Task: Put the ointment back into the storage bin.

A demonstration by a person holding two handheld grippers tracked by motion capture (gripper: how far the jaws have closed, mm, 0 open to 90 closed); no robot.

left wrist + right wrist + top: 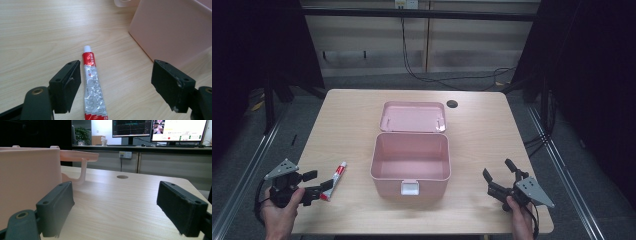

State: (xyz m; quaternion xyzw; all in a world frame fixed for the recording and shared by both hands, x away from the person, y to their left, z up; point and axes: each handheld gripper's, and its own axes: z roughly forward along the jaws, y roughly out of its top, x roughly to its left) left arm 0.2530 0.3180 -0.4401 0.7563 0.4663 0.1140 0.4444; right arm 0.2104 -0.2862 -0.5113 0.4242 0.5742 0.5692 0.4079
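A light wooden table [352,115] holds an open pink storage box [410,167] at its centre, lid [413,116] folded flat behind; the left gripper [314,184] rests with jaws spread wide around a red-and-silver tube [335,180] lying left of the box; the right gripper [498,176], jaws apart and empty, sits right of the box.

A box [410,167] stands on the middle of the table [352,112], its lid [413,116] lying open on the far side. A tube [335,180] lies on the table just left of the box. The left gripper [318,187] sits at the tube's near end; the right gripper [498,175] is near right of the box. A hole [452,104] lies far right of the lid.
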